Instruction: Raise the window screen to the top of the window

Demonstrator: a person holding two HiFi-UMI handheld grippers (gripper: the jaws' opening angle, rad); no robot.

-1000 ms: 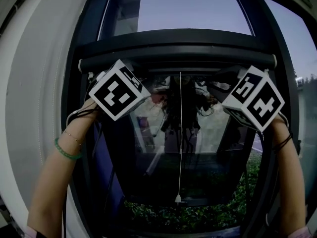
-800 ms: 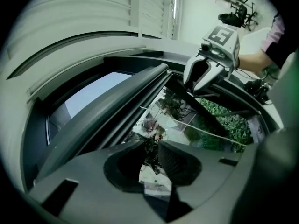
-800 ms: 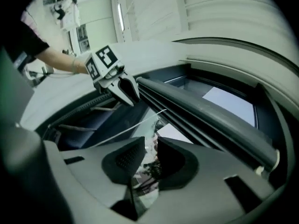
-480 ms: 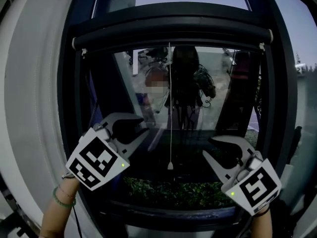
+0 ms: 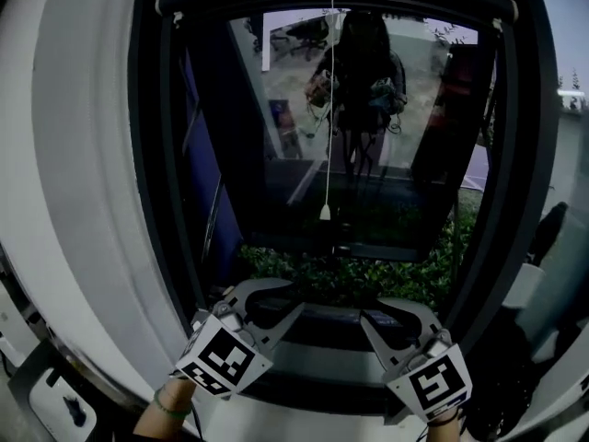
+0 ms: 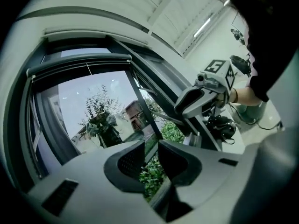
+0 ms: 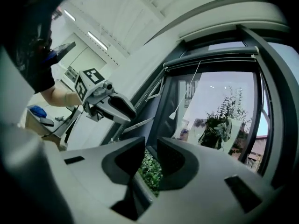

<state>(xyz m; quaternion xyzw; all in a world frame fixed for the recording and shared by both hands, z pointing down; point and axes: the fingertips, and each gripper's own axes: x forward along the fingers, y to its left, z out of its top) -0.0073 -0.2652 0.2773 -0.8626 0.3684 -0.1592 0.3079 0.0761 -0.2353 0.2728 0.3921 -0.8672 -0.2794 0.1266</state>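
Observation:
The window screen is rolled up into its dark bar (image 5: 331,0) along the top of the window frame. Its thin white pull cord (image 5: 329,109) hangs down the middle of the glass and ends in a small tassel (image 5: 325,213). My left gripper (image 5: 271,297) and right gripper (image 5: 391,316) are low, just above the window sill (image 5: 322,339), far below the bar. Both are open by a narrow gap and hold nothing. The left gripper view shows the bar (image 6: 79,64) beyond my left gripper (image 6: 151,146). The right gripper view shows the bar (image 7: 210,57) above my right gripper (image 7: 150,148).
A curved white wall (image 5: 83,201) borders the dark window frame on the left. Green shrubs (image 5: 359,279) lie outside behind the glass, which reflects a person. A dark bag (image 6: 222,125) sits on a surface to the right, in the left gripper view.
Both grippers have come down from the screen bar at the top to the sill. The bar stays at the top and the cord hangs free.

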